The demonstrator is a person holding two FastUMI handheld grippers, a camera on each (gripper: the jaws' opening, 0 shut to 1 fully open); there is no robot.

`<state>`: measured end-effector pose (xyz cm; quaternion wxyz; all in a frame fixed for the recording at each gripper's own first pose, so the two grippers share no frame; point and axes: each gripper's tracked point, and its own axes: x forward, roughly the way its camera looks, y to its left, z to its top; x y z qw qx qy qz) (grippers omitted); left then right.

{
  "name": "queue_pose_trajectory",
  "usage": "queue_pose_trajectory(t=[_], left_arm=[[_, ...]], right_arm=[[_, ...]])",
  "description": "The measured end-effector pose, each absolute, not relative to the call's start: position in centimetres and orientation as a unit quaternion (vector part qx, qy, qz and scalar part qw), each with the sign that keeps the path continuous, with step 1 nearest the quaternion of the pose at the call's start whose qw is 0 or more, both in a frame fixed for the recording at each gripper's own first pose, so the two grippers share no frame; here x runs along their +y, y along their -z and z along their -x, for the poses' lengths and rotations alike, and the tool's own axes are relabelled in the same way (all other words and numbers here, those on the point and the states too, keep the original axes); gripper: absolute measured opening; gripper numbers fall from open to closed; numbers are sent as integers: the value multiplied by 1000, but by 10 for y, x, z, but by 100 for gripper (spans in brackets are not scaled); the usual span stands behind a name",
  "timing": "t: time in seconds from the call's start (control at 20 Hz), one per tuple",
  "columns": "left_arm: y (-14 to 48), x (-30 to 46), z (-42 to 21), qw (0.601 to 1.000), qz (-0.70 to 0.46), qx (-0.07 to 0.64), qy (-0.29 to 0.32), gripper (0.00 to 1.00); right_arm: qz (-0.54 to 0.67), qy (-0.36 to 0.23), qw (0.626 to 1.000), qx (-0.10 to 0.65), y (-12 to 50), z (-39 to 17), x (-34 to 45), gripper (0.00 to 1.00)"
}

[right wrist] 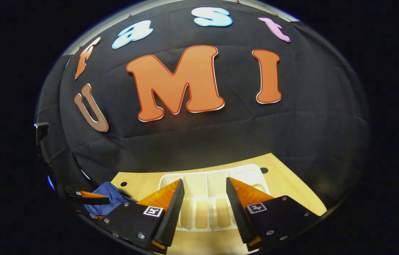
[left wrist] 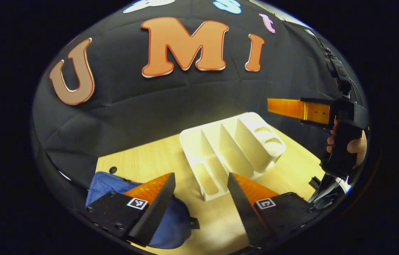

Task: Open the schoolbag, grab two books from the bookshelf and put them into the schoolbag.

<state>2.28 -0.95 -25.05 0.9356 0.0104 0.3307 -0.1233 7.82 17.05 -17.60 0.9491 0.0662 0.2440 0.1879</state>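
A white slotted bookshelf point(left wrist: 231, 148) lies on the wooden table point(left wrist: 142, 159), and the slots I can see are empty. The blue schoolbag point(left wrist: 173, 221) sits at the near left, partly under my left gripper point(left wrist: 200, 175). That gripper hovers open above the table, between bag and shelf. My right gripper point(left wrist: 272, 105) hangs in the air to the right of the shelf, held by a hand point(left wrist: 357, 146). In the right gripper view, the right gripper point(right wrist: 204, 180) is open high over the bookshelf point(right wrist: 206, 209). The schoolbag point(right wrist: 109, 196) and left gripper point(right wrist: 104, 203) lie at its lower left.
The black booth wall point(left wrist: 150, 106) closes off the table's far side, just behind the shelf. Small round holes point(left wrist: 113, 169) dot the tabletop. Bare wood point(left wrist: 291, 159) shows to the right of the shelf and in front of it.
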Motion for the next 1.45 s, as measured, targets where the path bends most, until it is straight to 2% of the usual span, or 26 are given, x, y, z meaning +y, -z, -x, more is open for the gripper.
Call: queue_pose_trajectory(t=[0.05,0.15,0.35,0.4,0.5,0.55,0.6,0.65,0.7,0.85,1.1,1.45], left_arm=[[242,-16,-28,943,-7,313,114,98],[219,-25,-41,959,-3,270,88,98],[177,-33,-51,981,-2,188,42,97],[168,-34,-49,984,3,173,28,100],[154,-38,-48,988,17,153,-3,97],[149,-40,-49,989,25,147,-17,100],[146,-45,-49,989,34,141,-27,96],[143,-44,-47,989,38,135,-41,100],[139,-43,-48,990,41,128,-47,97],[126,-31,-49,991,52,98,-76,96],[107,-21,-37,993,35,65,-94,97],[110,-19,-40,993,41,66,-85,95]], right_arm=[[-62,-191,951,236,172,-81,166,76],[-53,-195,955,217,163,-83,157,84],[-44,-208,960,183,146,-84,148,94],[-44,-210,961,175,142,-83,145,94],[-50,-217,962,161,133,-82,142,94],[-52,-222,962,154,130,-81,142,94],[-51,-227,961,148,128,-79,142,94],[-49,-231,961,142,126,-78,142,94],[-46,-236,961,137,125,-76,142,94],[-45,-248,959,131,122,-71,145,94],[-49,-257,957,128,127,-60,155,94],[-39,-248,958,136,132,-57,157,94]])
